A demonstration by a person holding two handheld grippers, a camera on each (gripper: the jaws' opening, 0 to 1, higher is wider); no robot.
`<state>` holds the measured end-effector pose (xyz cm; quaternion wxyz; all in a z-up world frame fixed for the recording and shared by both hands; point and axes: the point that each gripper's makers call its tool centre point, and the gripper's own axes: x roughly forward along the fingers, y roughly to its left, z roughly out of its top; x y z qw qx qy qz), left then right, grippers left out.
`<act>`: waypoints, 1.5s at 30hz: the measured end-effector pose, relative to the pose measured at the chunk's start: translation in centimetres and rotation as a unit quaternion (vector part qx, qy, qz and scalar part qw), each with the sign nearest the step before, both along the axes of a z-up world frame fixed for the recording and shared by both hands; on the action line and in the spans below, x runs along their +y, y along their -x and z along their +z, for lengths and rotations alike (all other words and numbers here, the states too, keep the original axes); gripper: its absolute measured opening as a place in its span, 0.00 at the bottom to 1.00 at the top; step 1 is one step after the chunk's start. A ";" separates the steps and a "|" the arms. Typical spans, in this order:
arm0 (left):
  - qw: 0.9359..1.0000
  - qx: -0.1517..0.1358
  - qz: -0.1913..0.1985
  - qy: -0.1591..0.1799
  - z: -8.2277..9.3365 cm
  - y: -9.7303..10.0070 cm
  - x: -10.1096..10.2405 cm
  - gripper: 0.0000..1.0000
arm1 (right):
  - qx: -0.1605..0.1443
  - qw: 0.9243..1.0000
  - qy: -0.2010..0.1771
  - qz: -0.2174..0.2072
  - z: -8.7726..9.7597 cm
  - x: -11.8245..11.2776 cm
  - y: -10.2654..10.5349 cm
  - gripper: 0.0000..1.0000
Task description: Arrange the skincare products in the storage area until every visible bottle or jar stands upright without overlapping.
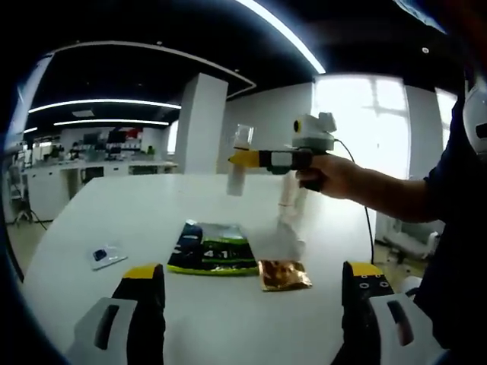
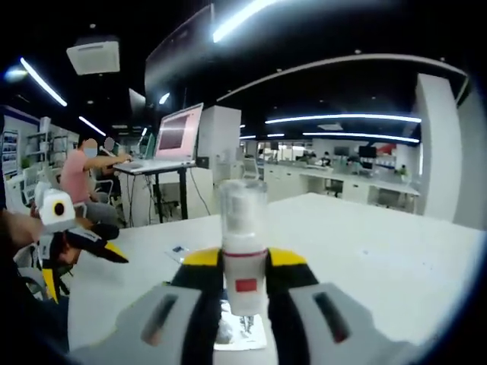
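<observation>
The left gripper (image 1: 251, 304) is hovering with jaws spread, gripping nothing, over the white table (image 1: 114, 220). Beyond lie a gold sachet (image 1: 283, 274) and green packet (image 1: 213, 251). Farther, the right gripper (image 2: 243, 285) is clamping a clear-capped bottle (image 2: 243, 243) (upright, aloft).

The right claw (image 2: 243, 277) is raised in the air, its yellow-tipped jaws clamped together on a bottle (image 2: 243, 243). The person's hand (image 1: 331, 175) grips its handle. The left claw (image 1: 255, 293) sits low, jaws spread wide apart.
</observation>
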<state>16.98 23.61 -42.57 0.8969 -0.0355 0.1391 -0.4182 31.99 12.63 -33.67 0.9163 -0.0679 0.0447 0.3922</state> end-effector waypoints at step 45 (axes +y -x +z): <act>0.999 -0.010 -0.043 0.013 0.6 -0.2 -2.9 0.98 | -0.016 0.997 -0.010 -0.077 0.2 -7.6 6.5 0.20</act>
